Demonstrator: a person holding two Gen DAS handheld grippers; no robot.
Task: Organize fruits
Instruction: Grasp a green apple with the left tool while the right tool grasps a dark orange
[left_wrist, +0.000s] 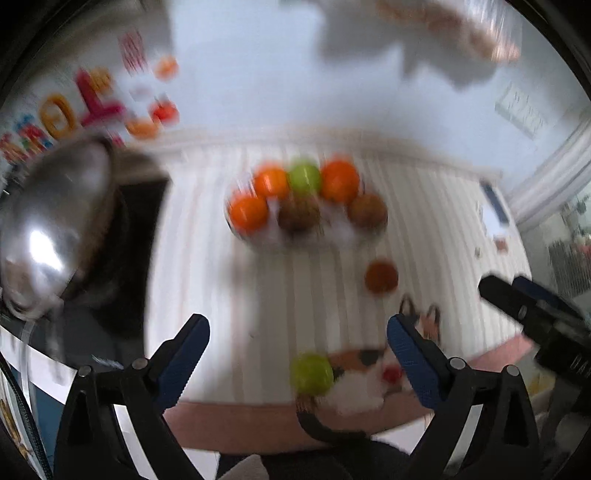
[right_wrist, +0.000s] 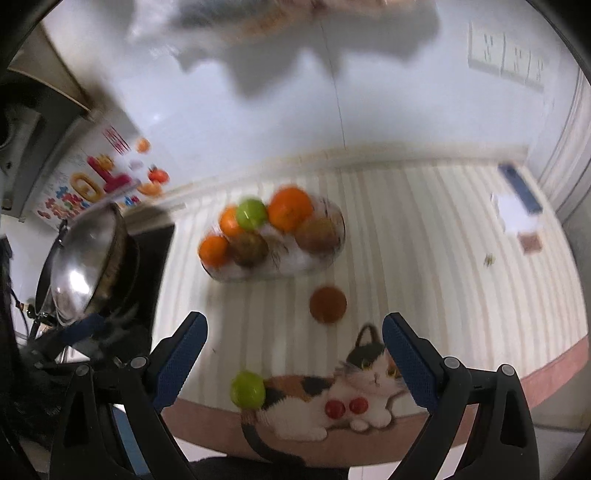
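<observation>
A clear bowl (left_wrist: 258, 243) (right_wrist: 325, 262) on the striped mat holds several fruits: oranges (left_wrist: 339, 181) (right_wrist: 290, 208), a green apple (left_wrist: 303, 177) (right_wrist: 251, 213) and brown fruits (left_wrist: 298, 215) (right_wrist: 317, 234). A loose brown fruit (left_wrist: 381, 276) (right_wrist: 328, 304) lies in front of the bowl. A loose green apple (left_wrist: 311, 373) (right_wrist: 247, 388) lies near the mat's front edge by the cat picture. My left gripper (left_wrist: 299, 350) is open and empty above the mat. My right gripper (right_wrist: 295, 347) is open and empty; it also shows in the left wrist view (left_wrist: 532, 306).
A steel wok (left_wrist: 55, 221) (right_wrist: 85, 258) stands on a dark stove at the left. A colourful printed box (left_wrist: 66, 110) (right_wrist: 92, 184) leans against the white wall behind. Small items (right_wrist: 517, 210) lie at the mat's far right. The mat's pink front edge (right_wrist: 554, 376) is close.
</observation>
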